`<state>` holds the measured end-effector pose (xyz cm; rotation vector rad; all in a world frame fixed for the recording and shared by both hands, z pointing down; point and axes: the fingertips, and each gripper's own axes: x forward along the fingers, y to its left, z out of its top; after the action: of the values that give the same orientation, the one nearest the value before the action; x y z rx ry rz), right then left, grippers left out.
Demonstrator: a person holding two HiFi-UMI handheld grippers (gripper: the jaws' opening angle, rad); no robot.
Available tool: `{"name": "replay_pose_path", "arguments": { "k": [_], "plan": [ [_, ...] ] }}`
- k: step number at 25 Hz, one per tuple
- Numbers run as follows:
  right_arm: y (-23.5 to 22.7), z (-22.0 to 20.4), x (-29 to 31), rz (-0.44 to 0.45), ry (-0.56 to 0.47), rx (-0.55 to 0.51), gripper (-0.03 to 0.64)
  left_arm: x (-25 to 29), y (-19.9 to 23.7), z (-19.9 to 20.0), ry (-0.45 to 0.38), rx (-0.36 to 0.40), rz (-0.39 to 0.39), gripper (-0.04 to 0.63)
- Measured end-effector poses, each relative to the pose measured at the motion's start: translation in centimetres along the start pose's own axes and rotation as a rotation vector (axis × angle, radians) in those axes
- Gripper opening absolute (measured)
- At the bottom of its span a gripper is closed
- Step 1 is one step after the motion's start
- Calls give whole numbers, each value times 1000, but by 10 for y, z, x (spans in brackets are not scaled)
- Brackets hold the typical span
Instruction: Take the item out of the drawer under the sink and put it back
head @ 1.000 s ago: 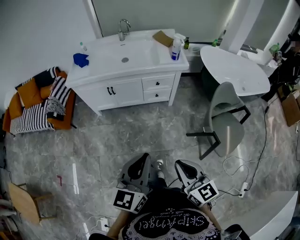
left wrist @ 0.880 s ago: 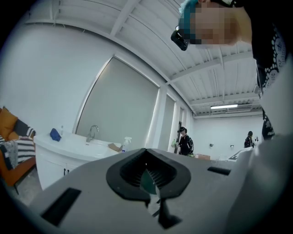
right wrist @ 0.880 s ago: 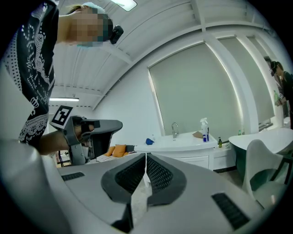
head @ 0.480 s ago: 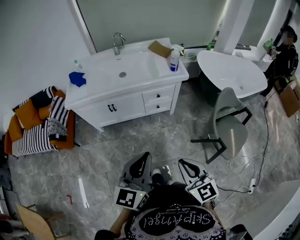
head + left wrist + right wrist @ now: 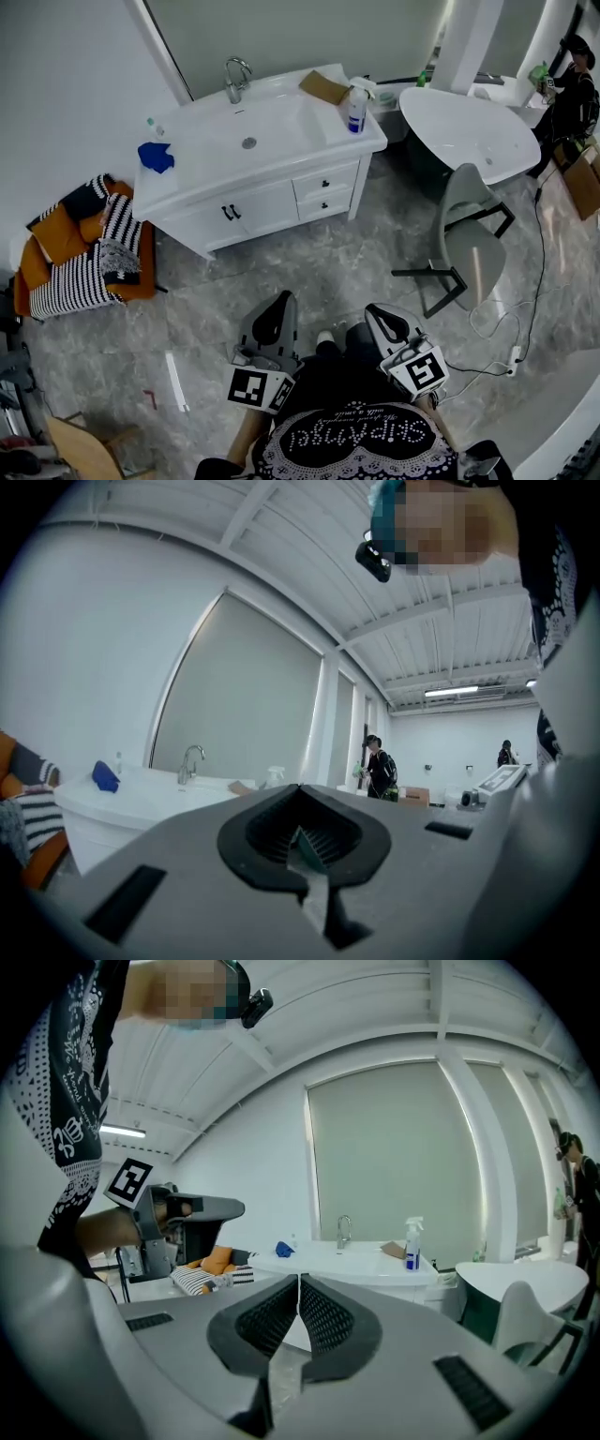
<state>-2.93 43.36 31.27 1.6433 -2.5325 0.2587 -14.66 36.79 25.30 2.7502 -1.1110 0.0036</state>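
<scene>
The white sink vanity (image 5: 262,141) stands at the back, some way ahead of both grippers. Its two small drawers (image 5: 325,192) at the right are closed, as are the cabinet doors (image 5: 230,213); no drawer content shows. My left gripper (image 5: 281,307) and right gripper (image 5: 373,317) are held close to the person's body, side by side, pointing toward the vanity. Both are shut with nothing between the pads. In the left gripper view the left gripper (image 5: 300,789) has the vanity (image 5: 141,794) far off at the left. In the right gripper view the vanity (image 5: 356,1265) lies beyond the right gripper (image 5: 298,1281).
On the countertop are a spray bottle (image 5: 356,105), a blue cloth (image 5: 156,156) and a brown flat piece (image 5: 323,86). A grey chair (image 5: 469,248) and a white tub (image 5: 469,131) stand at the right, an orange seat with striped cushions (image 5: 80,248) at the left. Cables (image 5: 525,309) lie on the floor.
The person has stepped toward the vanity, which now sits slightly nearer and more to the right. Both grippers stay shut in front of the body.
</scene>
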Motion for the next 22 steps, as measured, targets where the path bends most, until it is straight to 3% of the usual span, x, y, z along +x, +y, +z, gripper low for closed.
{"name": "replay_pose_path", "arguments": {
  "k": [3,8,22],
  "plan": [
    [1,-4,7,13,22,6,20,0,9,-17,79,-18,17,5],
    [6,-7,21,51,41,4,20,-10,31,-21,88,-38,105,5],
    [-13,-14,62,135,84,47,20,15,39,-39,159,-81,161,5]
  ]
}}
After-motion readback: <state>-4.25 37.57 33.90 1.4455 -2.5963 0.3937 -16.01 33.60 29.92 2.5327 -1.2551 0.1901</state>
